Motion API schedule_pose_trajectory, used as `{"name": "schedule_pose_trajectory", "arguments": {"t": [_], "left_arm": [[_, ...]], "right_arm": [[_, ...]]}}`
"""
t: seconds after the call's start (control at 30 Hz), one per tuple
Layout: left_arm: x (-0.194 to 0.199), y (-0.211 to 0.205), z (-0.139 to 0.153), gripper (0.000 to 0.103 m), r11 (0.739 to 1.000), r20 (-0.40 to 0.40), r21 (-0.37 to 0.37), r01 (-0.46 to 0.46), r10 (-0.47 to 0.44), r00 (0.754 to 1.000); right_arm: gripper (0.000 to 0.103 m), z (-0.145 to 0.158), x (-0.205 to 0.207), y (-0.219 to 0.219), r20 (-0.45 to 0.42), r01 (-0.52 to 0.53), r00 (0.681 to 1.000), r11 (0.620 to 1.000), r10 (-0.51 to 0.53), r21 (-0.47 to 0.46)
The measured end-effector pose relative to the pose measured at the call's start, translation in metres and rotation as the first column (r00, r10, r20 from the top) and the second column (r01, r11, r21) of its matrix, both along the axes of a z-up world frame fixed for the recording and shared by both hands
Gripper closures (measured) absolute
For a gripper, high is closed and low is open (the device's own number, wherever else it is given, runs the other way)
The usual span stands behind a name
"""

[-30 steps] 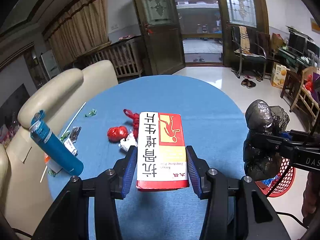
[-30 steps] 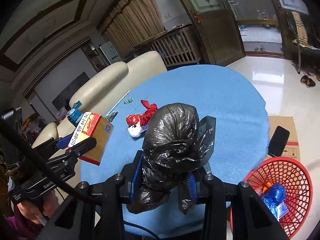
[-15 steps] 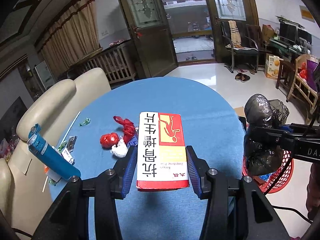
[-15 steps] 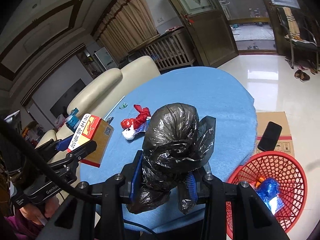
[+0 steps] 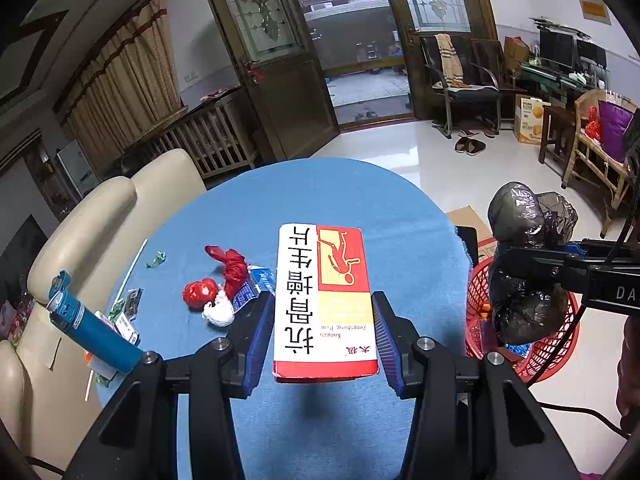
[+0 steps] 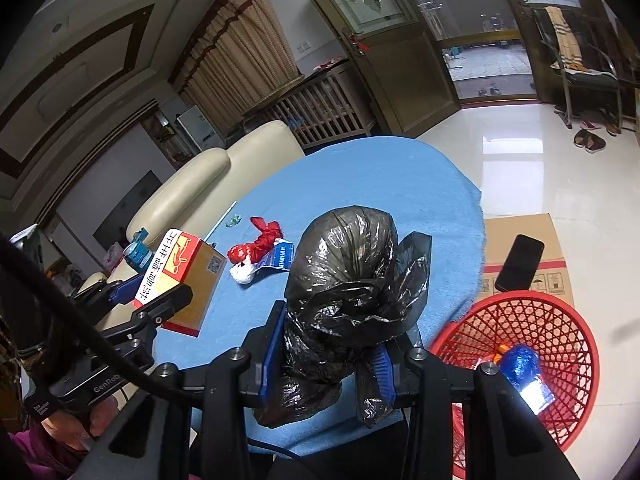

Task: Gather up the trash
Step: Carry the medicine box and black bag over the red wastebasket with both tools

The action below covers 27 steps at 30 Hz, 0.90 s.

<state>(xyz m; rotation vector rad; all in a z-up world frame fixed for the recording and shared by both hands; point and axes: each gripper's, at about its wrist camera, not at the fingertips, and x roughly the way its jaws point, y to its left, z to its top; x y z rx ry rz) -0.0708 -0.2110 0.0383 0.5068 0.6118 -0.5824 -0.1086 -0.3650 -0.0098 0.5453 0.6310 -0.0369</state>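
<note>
My left gripper (image 5: 322, 340) is shut on a red, white and yellow medicine box (image 5: 324, 300), held above the blue table (image 5: 320, 196). The box also shows in the right wrist view (image 6: 180, 276). My right gripper (image 6: 326, 356) is shut on a tied black trash bag (image 6: 348, 280), held above the table's right edge beside the red mesh basket (image 6: 560, 320). The bag also shows in the left wrist view (image 5: 520, 280). Red crumpled plastic (image 5: 218, 276), a white wad and a blue wrapper lie on the table.
A blue bottle (image 5: 88, 328), small wrappers and a white stick (image 5: 134, 264) lie at the table's left edge by the cream sofa (image 5: 100, 220). A cardboard box (image 6: 524, 240) with a black phone (image 6: 520, 262) stands beyond the basket, which holds blue trash.
Both grippers have pulled back and shifted right, keeping their loads. The bag now hangs closer to the basket, which shows more fully in the right wrist view.
</note>
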Motion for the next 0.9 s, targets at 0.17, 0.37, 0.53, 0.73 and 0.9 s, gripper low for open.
{"name": "schedule_pose_trajectory", "arguments": {"t": [0.17,0.37,0.53,0.73,0.9], "left_arm": [[-0.002,-0.008,-0.002,0.053,1.000,-0.005,0.011,0.014,-0.014,1.000],[-0.004,-0.018,-0.005,0.053,0.999,-0.008,0.024,0.032,-0.032,0.999],[-0.009,-0.027,-0.008,0.053,0.998,-0.013,0.034,0.049,-0.049,0.999],[-0.014,-0.039,-0.010,0.053,0.996,-0.016,0.047,0.072,-0.071,0.997],[-0.017,-0.047,-0.013,0.053,0.995,-0.021,0.055,0.087,-0.086,0.996]], "right_arm": [[0.061,-0.005,-0.007,-0.011,-0.007,0.019,1.000,1.000,-0.019,0.013],[0.061,-0.008,-0.015,-0.021,-0.010,0.040,0.999,0.999,-0.040,0.027],[0.061,-0.010,-0.024,-0.030,-0.013,0.057,0.998,0.998,-0.056,0.030],[0.061,-0.013,-0.032,-0.038,-0.021,0.080,0.997,0.996,-0.079,0.030],[0.061,-0.016,-0.039,-0.044,-0.036,0.103,0.994,0.994,-0.102,0.020]]}}
